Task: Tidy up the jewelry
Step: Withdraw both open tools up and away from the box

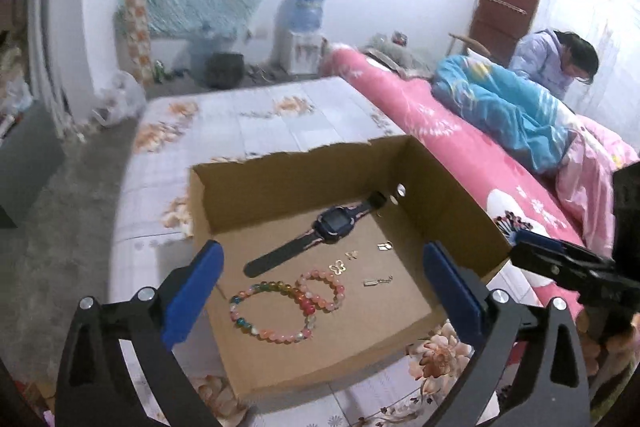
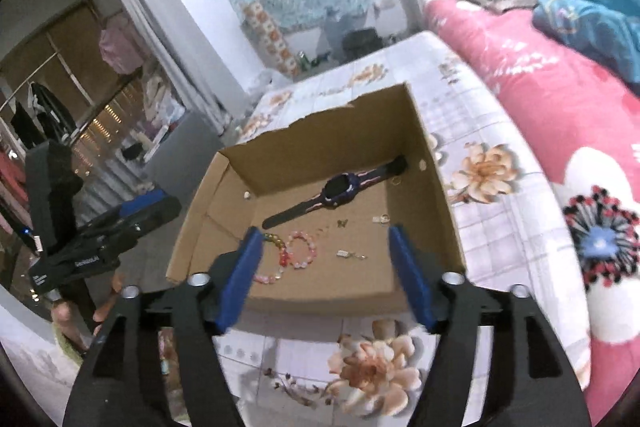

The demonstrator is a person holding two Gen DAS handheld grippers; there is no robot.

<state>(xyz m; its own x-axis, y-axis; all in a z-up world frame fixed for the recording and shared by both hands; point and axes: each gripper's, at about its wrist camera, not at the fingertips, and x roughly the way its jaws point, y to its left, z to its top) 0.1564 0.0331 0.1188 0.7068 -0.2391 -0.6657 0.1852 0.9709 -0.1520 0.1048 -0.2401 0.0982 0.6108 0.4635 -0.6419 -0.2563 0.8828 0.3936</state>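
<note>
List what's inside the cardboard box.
Inside the cardboard box: a dark watch, two bead bracelets, and small gold pieces. The near wall hides none of them.

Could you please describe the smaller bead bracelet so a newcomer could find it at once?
Look in the open cardboard box on the flowered cloth. Below the dark watch lie two bead bracelets, touching. The smaller bracelet is the right-hand ring, all pink; its neighbour is larger and multicoloured.

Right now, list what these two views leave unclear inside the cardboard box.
- Multicolour bracelet: right wrist view, partly hidden behind a blue finger.
- Small gold pieces: both views, too small to identify.
- Cardboard box, near left corner: left wrist view, covered by the left gripper's finger.
</note>
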